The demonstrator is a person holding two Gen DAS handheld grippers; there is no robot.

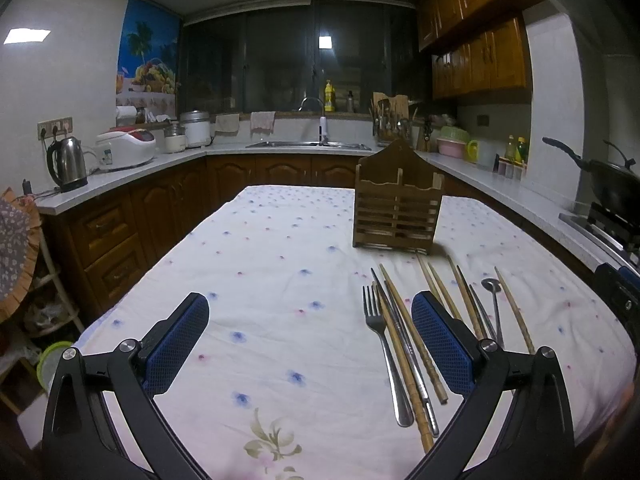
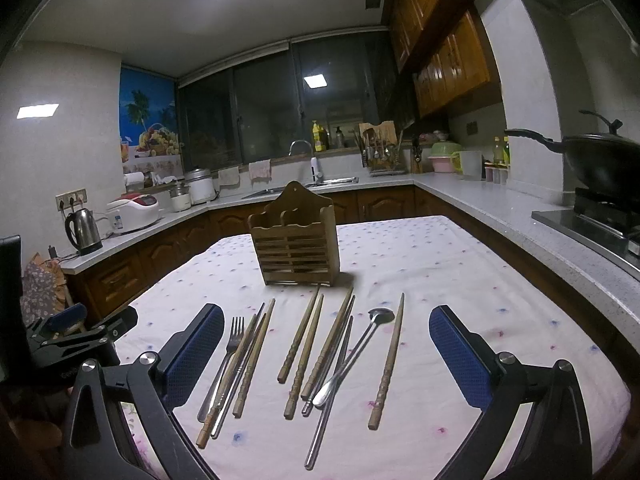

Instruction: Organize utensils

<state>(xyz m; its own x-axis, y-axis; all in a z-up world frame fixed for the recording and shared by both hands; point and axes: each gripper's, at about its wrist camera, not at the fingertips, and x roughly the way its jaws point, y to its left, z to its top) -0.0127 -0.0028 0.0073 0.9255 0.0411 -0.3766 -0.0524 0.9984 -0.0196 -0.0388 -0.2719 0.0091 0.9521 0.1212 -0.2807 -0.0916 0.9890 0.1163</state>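
A wooden slatted utensil holder (image 2: 296, 236) stands upright on the table, empty as far as I can see; it also shows in the left wrist view (image 1: 396, 208). In front of it lie a metal fork (image 2: 228, 356), several wooden chopsticks (image 2: 308, 352), metal chopsticks (image 2: 332, 392) and a small metal spoon (image 2: 352, 356). My right gripper (image 2: 326, 356) is open and empty, hovering above the utensils. My left gripper (image 1: 310, 340) is open and empty, left of the fork (image 1: 380, 344); its right finger covers part of the chopsticks (image 1: 412, 332).
The table wears a white flowered cloth (image 1: 280, 260). Kitchen counters run around it, with a kettle (image 1: 68, 164) at the left, a sink (image 1: 308, 145) at the back and a wok on the stove (image 2: 600, 164) at the right. The left gripper shows at the left edge of the right wrist view (image 2: 80, 332).
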